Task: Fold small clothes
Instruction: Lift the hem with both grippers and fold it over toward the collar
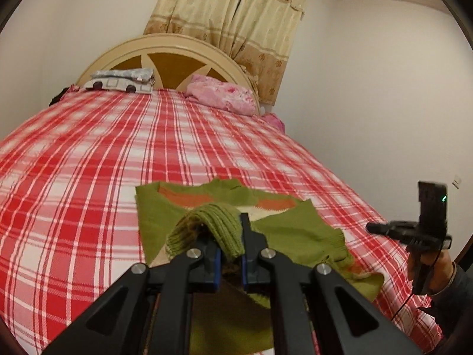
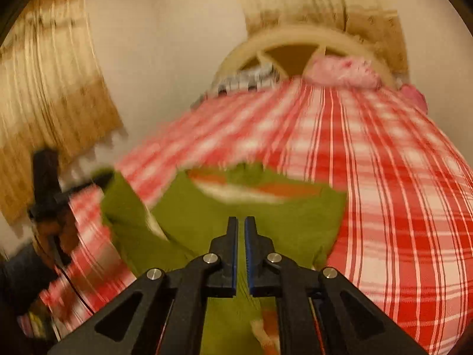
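The left claw [image 1: 229,236] is clamped on the ribbed cuff [image 1: 212,224] of a green knitted sweater [image 1: 298,233], the cuff bunched up and draped over its fingertips, so the sleeve is lifted above the body of the garment. The right claw [image 2: 241,227] has its jaws drawn together with only a thin slit between them and nothing visibly pinched; green cloth lies directly under and ahead of it.

The sweater lies near the foot edge of the bed [image 1: 88,153], on the red and white checked cover, its neckline and orange and cream band towards the headboard [image 1: 165,50]. Its long axis therefore runs from foot to head, straight ahead of both claws. In the right wrist view, blurred, the lifted sleeve rises at the left of the garment, towards the person's hand [image 2: 56,230] holding the other tool.

By my judgement the sleeve is being carried across the body for a fold, and the left hand is the one placed for that move; the right would need to open before it could take hold of anything.

Beyond the sweater the cover is free of things up to the pillows [image 1: 124,81] and a pink bundle [image 1: 224,93] at the head edge, which leaves ample room to lay the fold.
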